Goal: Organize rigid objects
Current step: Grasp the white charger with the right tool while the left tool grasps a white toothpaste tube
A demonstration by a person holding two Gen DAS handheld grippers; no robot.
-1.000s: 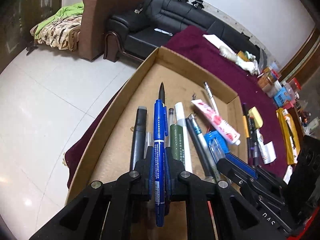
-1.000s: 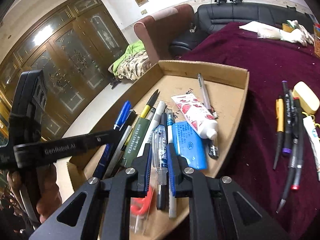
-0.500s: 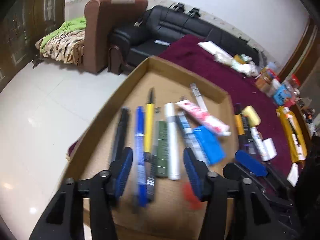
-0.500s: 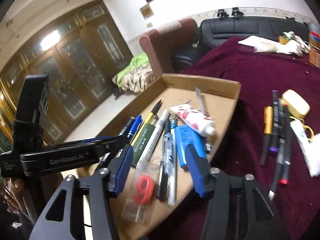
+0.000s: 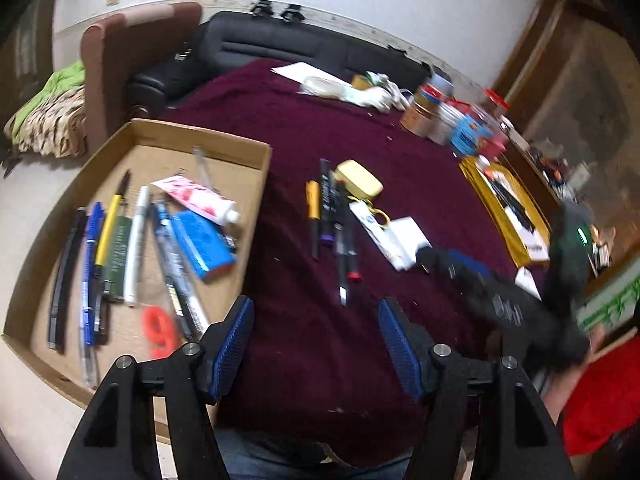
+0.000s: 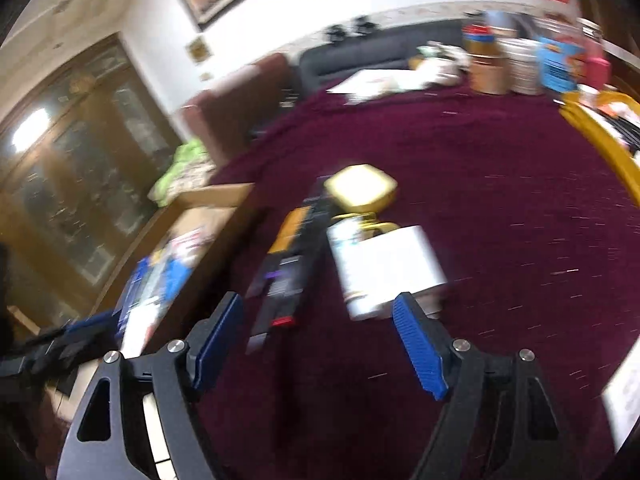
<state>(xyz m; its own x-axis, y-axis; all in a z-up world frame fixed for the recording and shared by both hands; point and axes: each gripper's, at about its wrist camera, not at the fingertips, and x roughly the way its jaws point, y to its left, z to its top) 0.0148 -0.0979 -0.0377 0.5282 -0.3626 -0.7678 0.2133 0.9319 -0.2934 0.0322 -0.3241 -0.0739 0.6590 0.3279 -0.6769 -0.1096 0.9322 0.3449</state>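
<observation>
Both tools are empty: the left gripper (image 5: pixel 316 344) has its jaws opening over bare maroon cloth (image 5: pixel 304 128), nothing between its blue pads (image 5: pixel 234 344), and the right gripper (image 6: pixel 318 344) is also opening, with only cloth in its gap. The step in hand looks like a reach for the next loose items. Just ahead of both tools, near the middle of the cloth, lies a tight row of pens (image 5: pixel 334 224), parallel and touching, with a yellow case (image 5: pixel 359 179), a white tube (image 5: pixel 374 228) and a white box (image 5: pixel 408 236) crowded on their right. The cardboard tray (image 5: pixel 200 136), at the cloth's left edge, already carries pens and markers (image 5: pixel 116 248) laid side by side. To do this well, each gripper should probably take an outer pen of the row, jaws across the barrel near its middle, so neighbours are not dragged. The two tools are near each other here, so they should keep apart on approach. The right wrist view is blurred; details there are uncertain.
</observation>
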